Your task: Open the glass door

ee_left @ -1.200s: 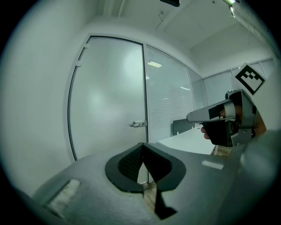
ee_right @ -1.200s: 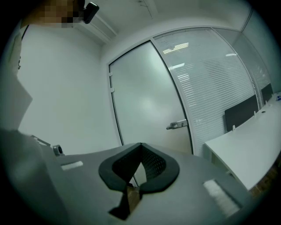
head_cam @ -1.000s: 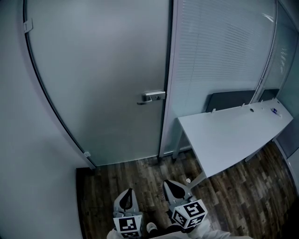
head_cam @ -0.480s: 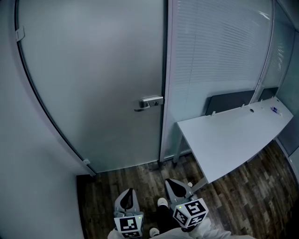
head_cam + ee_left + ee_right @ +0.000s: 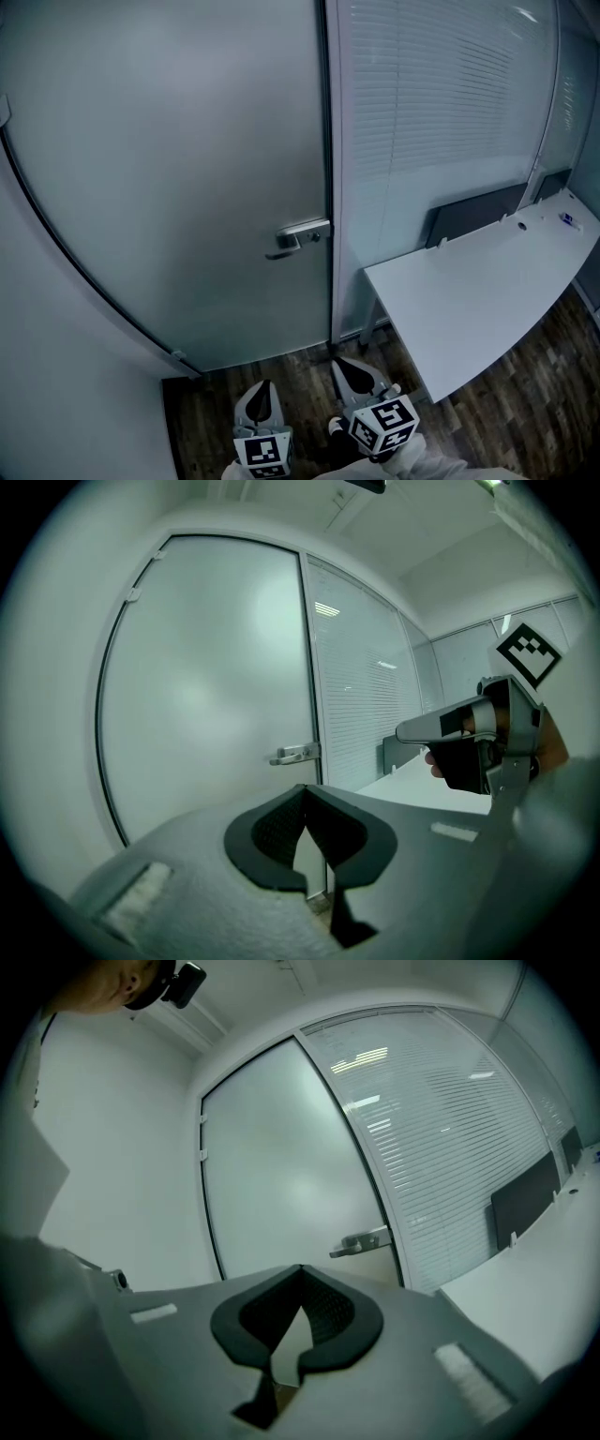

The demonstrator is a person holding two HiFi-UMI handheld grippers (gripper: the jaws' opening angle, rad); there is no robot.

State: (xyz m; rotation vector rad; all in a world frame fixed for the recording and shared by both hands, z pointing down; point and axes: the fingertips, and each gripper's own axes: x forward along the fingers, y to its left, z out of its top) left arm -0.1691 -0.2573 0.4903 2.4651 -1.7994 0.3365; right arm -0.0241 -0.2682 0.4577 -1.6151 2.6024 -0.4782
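A dark wood-plank floor (image 5: 202, 412) is bounded by a frosted glass door (image 5: 187, 169), seen closed, its metal lever handle (image 5: 298, 236) set beside a slatted glass partition (image 5: 441, 103). A smooth white counter (image 5: 487, 291) narrows the right side. The left tongs (image 5: 260, 403) and right tongs (image 5: 356, 375) are held low, well apart from the handle, each pressed together on nothing.

Frosted glass door (image 5: 178, 159) straight ahead of you, shut against its dark frame, silver lever handle (image 5: 298, 236) on its right edge at mid-height, lever level and pointing left, small bracket (image 5: 176, 355) low on its left edge.
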